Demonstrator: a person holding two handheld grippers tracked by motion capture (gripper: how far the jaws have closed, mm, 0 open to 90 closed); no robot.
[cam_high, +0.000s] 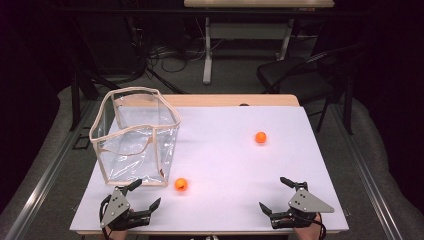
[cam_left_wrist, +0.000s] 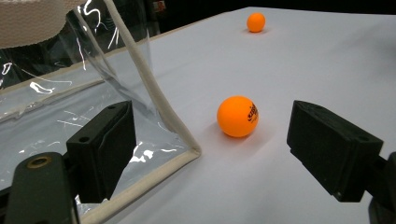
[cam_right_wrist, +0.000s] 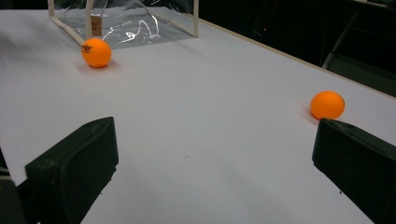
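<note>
Two orange balls (cam_high: 180, 184) (cam_high: 260, 137) – apart, clear bag (cam_high: 135, 135)

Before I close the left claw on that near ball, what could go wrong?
1. The near ball sits free on the smooth white table; a nudge from one jaw could send it rolling.
2. It lies close to the corner of the clear bag, and the left claw is open with one jaw already near that corner, so the jaw may snag the trim.
3. The far ball sits nearer the table's back edge and could roll off if bumped.

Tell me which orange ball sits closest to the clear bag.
The ball by the bag's near corner, before the left tongs; the other ball lies mid-table.
</note>
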